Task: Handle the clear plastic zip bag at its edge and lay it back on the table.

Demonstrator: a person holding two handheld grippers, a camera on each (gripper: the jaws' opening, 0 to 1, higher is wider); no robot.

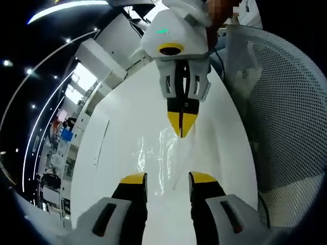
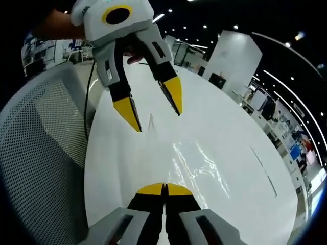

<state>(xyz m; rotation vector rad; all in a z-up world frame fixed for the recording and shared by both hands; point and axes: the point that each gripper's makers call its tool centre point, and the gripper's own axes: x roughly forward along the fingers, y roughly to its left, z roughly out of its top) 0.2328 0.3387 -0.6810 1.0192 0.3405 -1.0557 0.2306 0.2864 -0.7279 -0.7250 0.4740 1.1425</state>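
The clear plastic zip bag (image 1: pixel 161 153) lies flat on the white table (image 1: pixel 117 122), visible mostly as glints and faint edges. My right gripper (image 1: pixel 182 127) comes in from the top of the left gripper view, its yellow tips shut on the bag's far edge. My left gripper (image 1: pixel 168 178) stands open at the bag's near side, with nothing between its jaws. In the right gripper view the bag (image 2: pixel 202 163) glints just beyond my shut right gripper (image 2: pixel 164 189), and the left gripper (image 2: pixel 152 106) hangs open above the table (image 2: pixel 230 127).
A white mesh chair back (image 1: pixel 286 127) stands close along one side of the table (image 2: pixel 41 153). A thin dark seam (image 2: pixel 263 166) marks the tabletop. A dark cable (image 2: pixel 91 92) runs down by the chair. Office furniture lies beyond the table.
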